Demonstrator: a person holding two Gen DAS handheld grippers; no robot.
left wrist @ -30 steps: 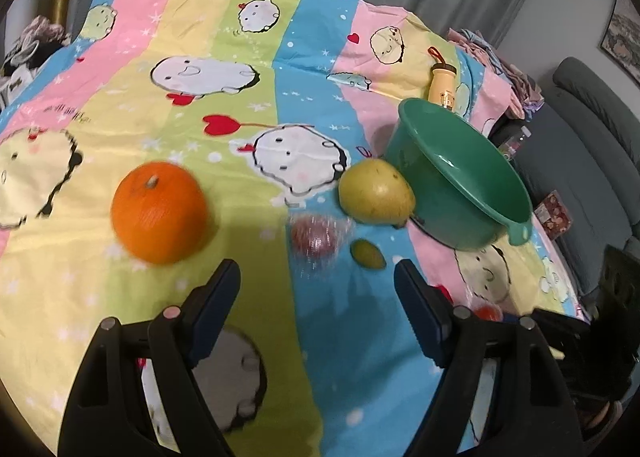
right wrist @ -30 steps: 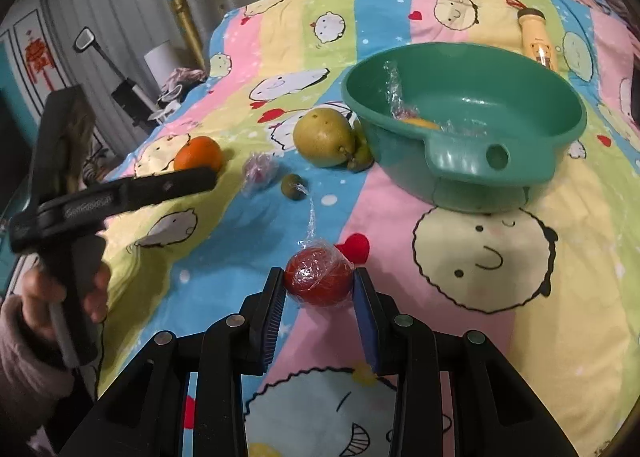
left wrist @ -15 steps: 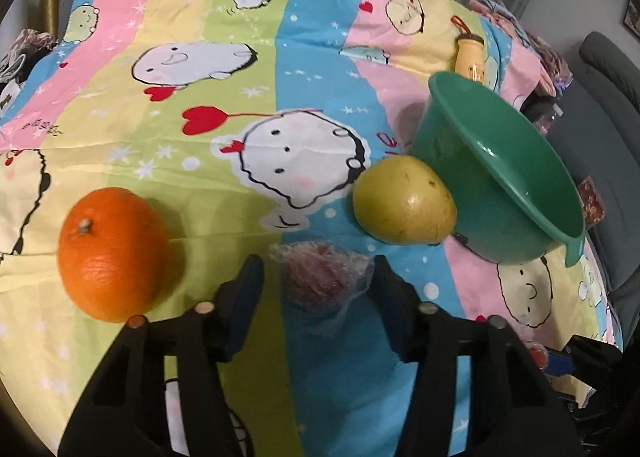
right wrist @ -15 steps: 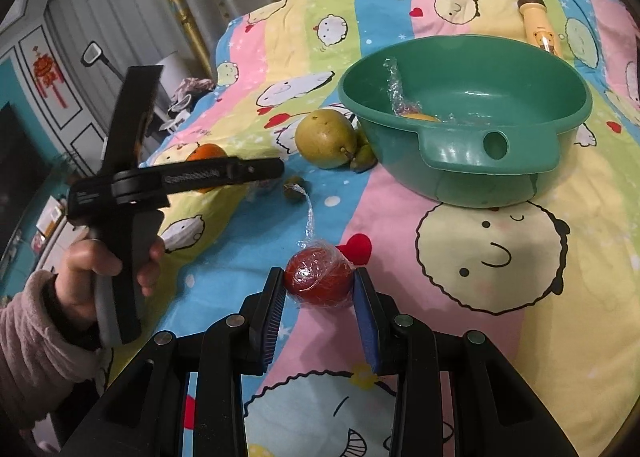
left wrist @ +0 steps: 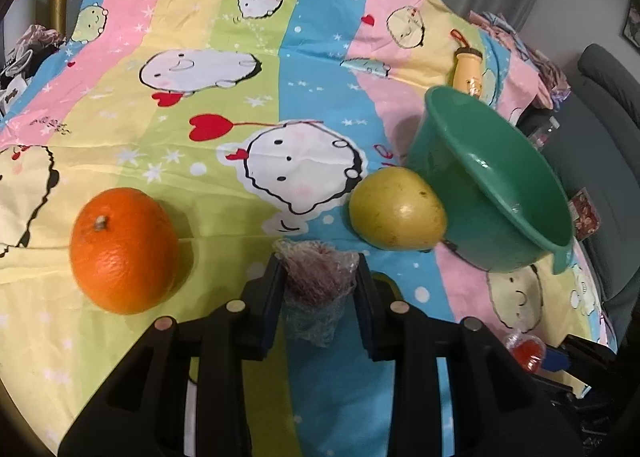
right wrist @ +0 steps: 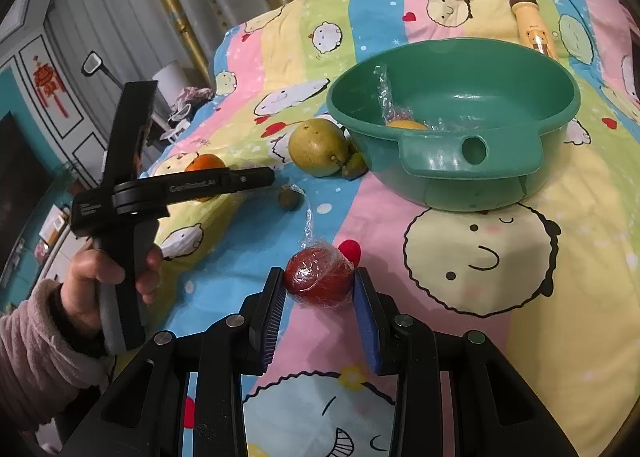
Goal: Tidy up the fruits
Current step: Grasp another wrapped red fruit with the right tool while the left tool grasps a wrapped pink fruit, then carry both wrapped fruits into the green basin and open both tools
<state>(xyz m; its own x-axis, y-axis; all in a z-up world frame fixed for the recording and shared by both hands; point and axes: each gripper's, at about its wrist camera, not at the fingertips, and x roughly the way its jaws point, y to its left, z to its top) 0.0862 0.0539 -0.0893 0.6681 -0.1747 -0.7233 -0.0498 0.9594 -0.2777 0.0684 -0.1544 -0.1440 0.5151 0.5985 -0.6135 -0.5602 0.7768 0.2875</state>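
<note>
Plastic-wrapped reddish fruit (left wrist: 318,281) sits pinched, apparently, in the just-closing left tool (left wrist: 319,289); right tool (right wrist: 319,289) clamps a wrapped red fruit (right wrist: 318,277), green basin (right wrist: 472,165) at one o'clock.

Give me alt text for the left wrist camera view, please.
The left gripper has just closed on a small plastic-wrapped reddish fruit lying on a cartoon bedsheet. An orange sits to its left; a pear rests against a green basin on the right.
</note>
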